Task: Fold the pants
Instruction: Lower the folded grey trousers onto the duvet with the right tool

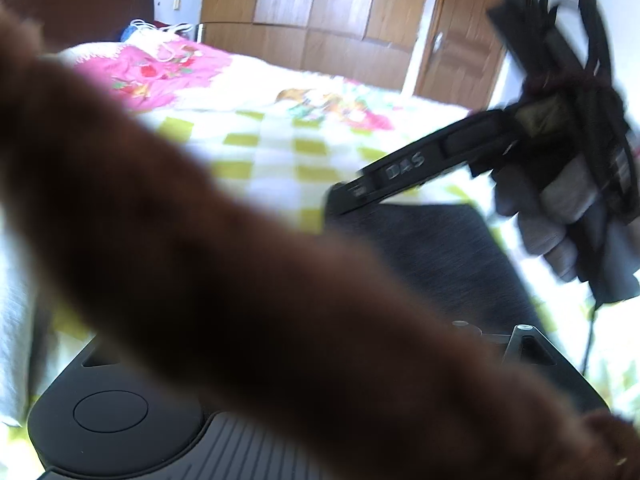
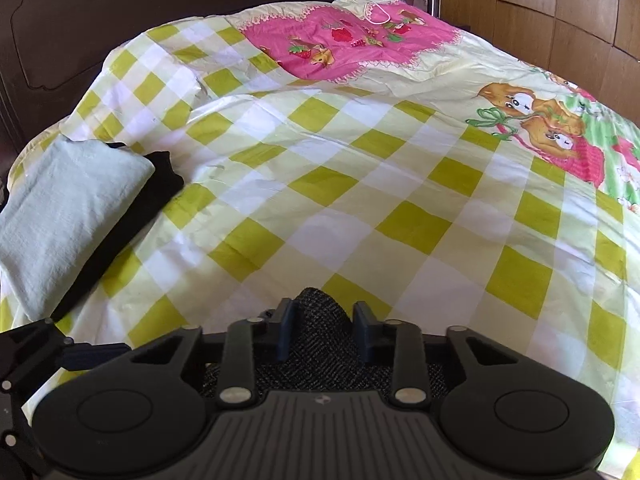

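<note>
The pants are dark grey woven cloth. In the right wrist view my right gripper (image 2: 322,322) is shut on a bunched fold of the pants (image 2: 320,320), low over the checked bed cover. In the left wrist view the pants (image 1: 432,248) lie as a dark panel on the bed, and the right gripper's body (image 1: 400,176) reaches in from the right, held by a gloved hand (image 1: 568,192). A blurred brown sleeve (image 1: 240,264) crosses the left wrist view and hides my left gripper's fingers.
The bed (image 2: 360,184) has a yellow-green checked cover with pink cartoon patches. A folded pale green cloth (image 2: 68,208) on a folded black garment (image 2: 132,224) lies at the bed's left edge. Dark headboard (image 2: 80,20) behind; wooden wardrobe doors (image 1: 328,8) beyond the bed.
</note>
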